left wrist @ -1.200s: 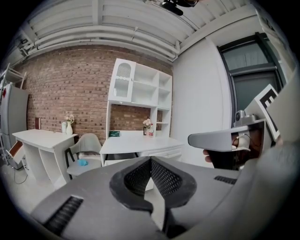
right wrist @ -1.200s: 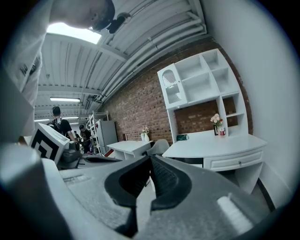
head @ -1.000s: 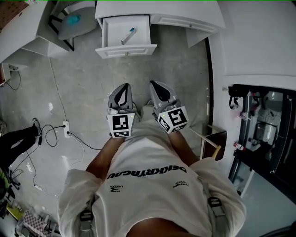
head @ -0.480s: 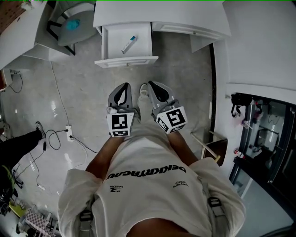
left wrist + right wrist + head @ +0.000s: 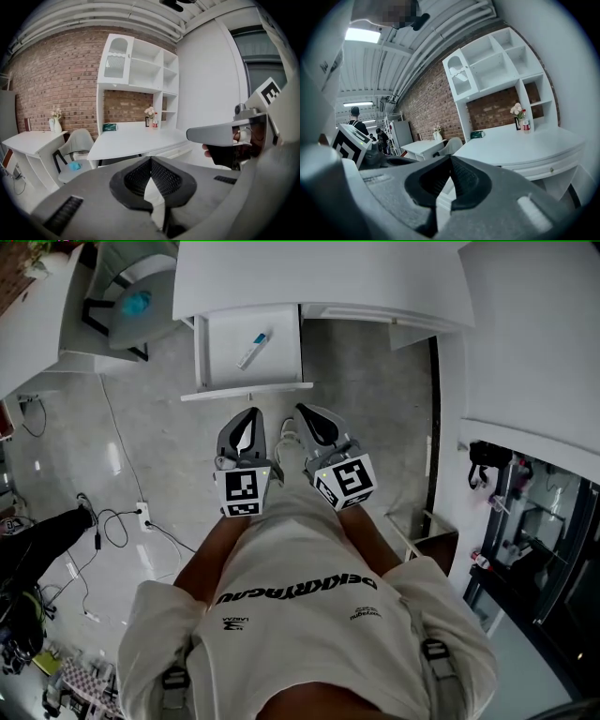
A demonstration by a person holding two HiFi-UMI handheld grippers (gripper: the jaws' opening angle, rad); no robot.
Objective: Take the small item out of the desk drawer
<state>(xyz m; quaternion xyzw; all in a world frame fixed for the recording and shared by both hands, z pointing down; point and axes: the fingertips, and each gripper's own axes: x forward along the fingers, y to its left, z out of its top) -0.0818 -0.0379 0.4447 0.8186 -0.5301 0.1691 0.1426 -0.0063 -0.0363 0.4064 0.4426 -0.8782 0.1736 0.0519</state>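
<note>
Left claw (image 5: 150, 160) — jaws fully together, nothing between the pads. Right claw (image 5: 450, 157) — jaws likewise together, empty. Both are held side by side above the floor (image 5: 375, 409), just short of the front panel of the open drawer (image 5: 217, 367), which projects from the front edge of the table (image 5: 375, 277). The small white tube (image 5: 254, 349) lies diagonally inside the drawer, right of centre, untouched.

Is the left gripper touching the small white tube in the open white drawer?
Apart. Head view: left gripper hangs short of the drawer front; tube lies inside.
</note>
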